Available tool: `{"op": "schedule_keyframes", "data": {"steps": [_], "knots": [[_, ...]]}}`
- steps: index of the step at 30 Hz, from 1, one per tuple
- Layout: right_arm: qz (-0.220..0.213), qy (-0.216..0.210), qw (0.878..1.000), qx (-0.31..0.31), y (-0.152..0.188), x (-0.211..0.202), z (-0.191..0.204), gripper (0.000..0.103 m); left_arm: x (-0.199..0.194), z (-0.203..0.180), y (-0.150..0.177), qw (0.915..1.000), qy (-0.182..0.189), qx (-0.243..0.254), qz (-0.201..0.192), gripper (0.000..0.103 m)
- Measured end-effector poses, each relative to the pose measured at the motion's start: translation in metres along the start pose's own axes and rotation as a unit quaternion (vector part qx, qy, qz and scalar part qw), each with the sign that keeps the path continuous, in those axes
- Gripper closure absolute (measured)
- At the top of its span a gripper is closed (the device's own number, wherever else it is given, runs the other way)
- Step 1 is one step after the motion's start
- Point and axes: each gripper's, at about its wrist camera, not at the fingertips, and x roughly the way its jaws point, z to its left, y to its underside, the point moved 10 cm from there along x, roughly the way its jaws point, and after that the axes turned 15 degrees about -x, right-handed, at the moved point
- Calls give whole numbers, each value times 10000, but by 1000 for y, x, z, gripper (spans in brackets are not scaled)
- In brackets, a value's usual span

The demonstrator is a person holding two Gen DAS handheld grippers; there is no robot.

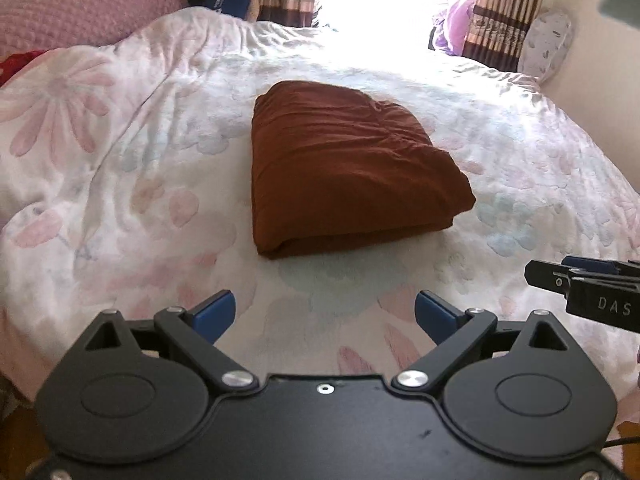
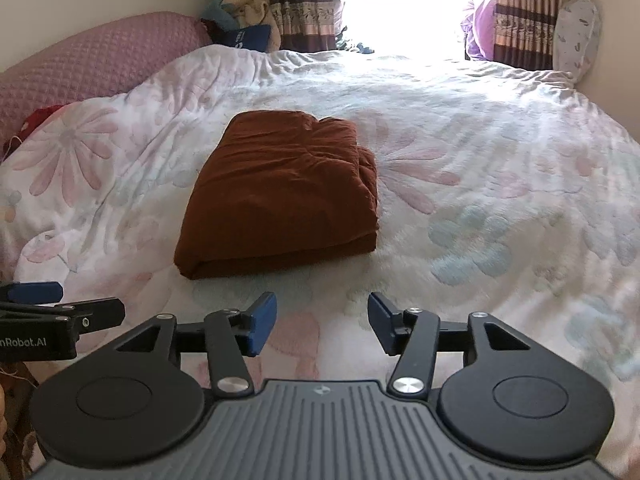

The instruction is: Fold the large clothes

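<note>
A brown garment point(image 1: 344, 168) lies folded into a compact rectangle on the floral bedspread point(image 1: 120, 184); it also shows in the right wrist view point(image 2: 280, 196). My left gripper point(image 1: 325, 314) is open and empty, held back from the garment's near edge. My right gripper point(image 2: 322, 326) is open and empty too, a little to the right of the garment's near edge. The right gripper's side pokes in at the left wrist view's right edge point(image 1: 588, 288), and the left gripper shows at the right wrist view's left edge point(image 2: 60, 312).
A pink quilted pillow point(image 2: 92, 60) lies at the far left. Striped curtains point(image 2: 300, 4) frame a bright window at the back. A white patterned cushion point(image 2: 576, 36) leans in the far right corner. A pile of clothes point(image 2: 240, 12) sits by the wall.
</note>
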Motion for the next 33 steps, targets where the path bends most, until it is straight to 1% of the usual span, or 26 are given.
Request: {"op": "schedule_keyframes", "data": {"steps": [3, 6, 10, 13, 22, 33], "knots": [[-85, -81, 9999, -60, 1, -9, 7, 38, -13, 0, 9, 10000, -52, -14, 60, 4], [-101, -67, 9998, -129, 1, -13, 11, 37, -18, 2, 16, 9999, -83, 26, 120, 4], [-121, -59, 9998, -159, 1, -17, 15, 37, -22, 8, 19, 9998, -85, -103, 139, 4], [-106, -51, 9998, -170, 4, -19, 18, 35, -26, 8, 20, 9998, -87, -95, 125, 4], [-64, -29, 10000, 9, 8, -21, 13, 35, -26, 9, 19, 9998, -100, -81, 131, 4], [-25, -11, 10000, 54, 12, -21, 10, 35, -24, 6, 24, 9998, -178, 10, 130, 4]]}}
